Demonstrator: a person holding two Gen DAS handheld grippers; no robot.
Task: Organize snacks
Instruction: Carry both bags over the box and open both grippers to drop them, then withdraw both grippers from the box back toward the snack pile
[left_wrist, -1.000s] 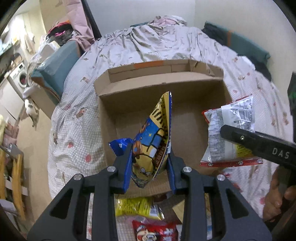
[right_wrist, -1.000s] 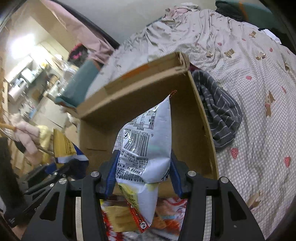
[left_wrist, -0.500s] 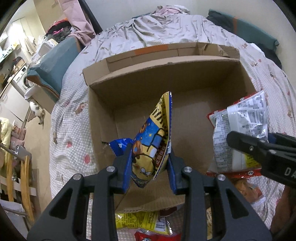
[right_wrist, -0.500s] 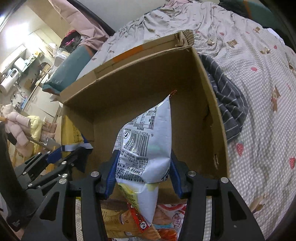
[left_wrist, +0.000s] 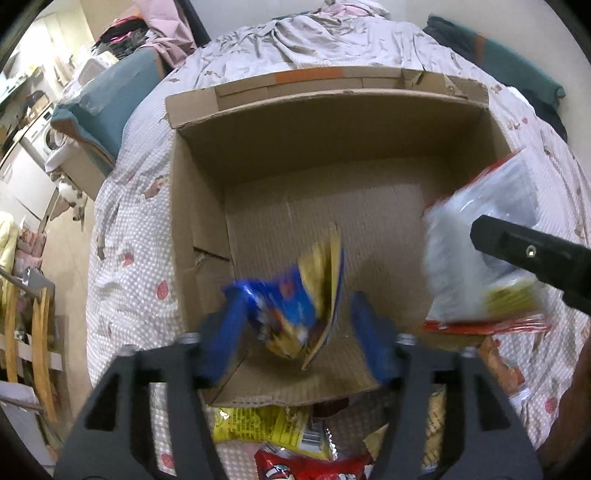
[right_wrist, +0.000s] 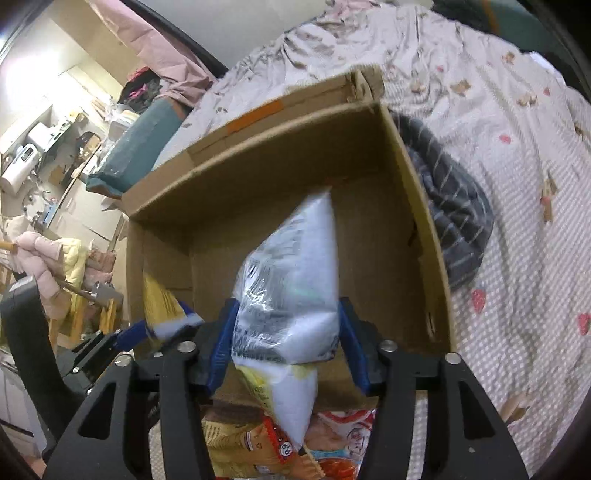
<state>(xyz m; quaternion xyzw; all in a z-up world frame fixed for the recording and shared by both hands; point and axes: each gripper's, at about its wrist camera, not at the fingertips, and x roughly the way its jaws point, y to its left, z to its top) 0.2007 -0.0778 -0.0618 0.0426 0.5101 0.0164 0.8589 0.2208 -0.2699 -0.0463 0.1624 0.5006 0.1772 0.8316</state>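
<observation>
Two tools hang over the open cardboard box (left_wrist: 195, 206) on the bed (right_wrist: 517, 155). The left tool (left_wrist: 295, 325) stands with its jaws spread, and the blue-and-yellow snack bag (left_wrist: 295, 306) sits blurred between them, touching neither pad as far as can be told — apparently let go above the box floor. The right tool (right_wrist: 284, 343) looks partly spread around the white snack bag (right_wrist: 291, 280); whether it grips it I cannot tell. To drop well, let each bag fall flat toward a corner, not onto the near wall. The box floor is bare and roomy; its right wall (right_wrist: 424, 236) stands close to the white bag — keep inside it. More snack packets (left_wrist: 266, 428) wait below the near rim.
</observation>
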